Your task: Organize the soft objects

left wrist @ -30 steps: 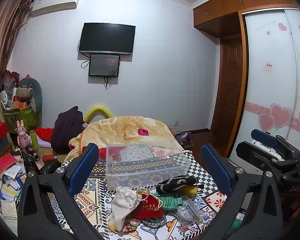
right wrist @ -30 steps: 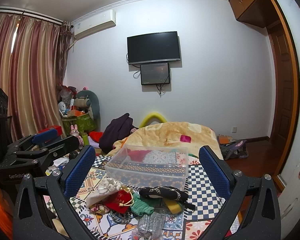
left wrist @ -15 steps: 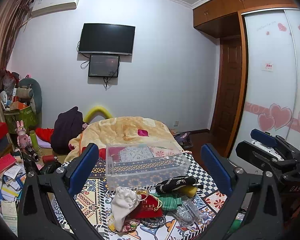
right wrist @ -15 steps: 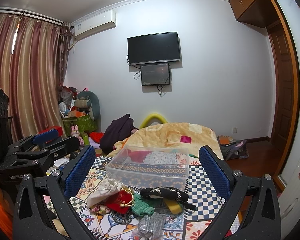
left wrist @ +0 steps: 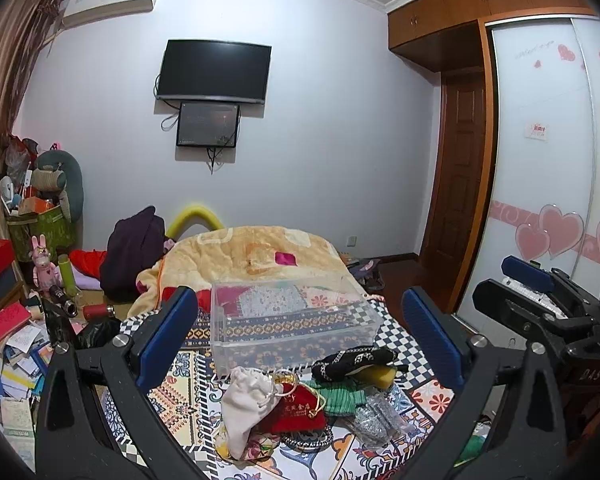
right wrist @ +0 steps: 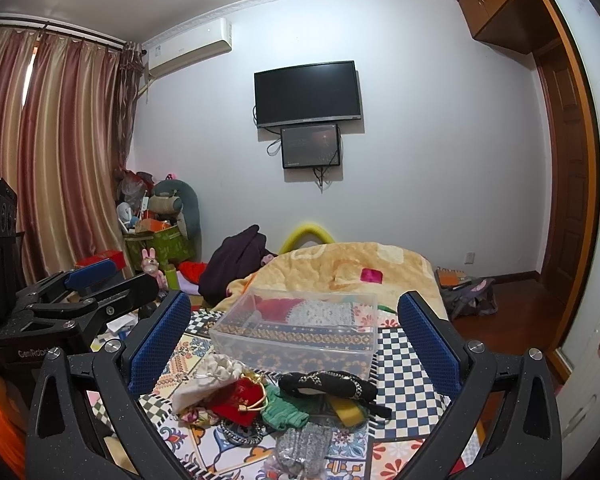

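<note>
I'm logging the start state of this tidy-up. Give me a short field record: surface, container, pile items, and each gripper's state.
surface: patterned cloth
container: clear box, behind the pile, nothing inside
pile: white pouch, red pouch, green knit, black band, yellow sponge, silver mesh bag
left gripper: jaws open, holding nothing, above the pile
right gripper: jaws open, holding nothing, above the pile
</note>
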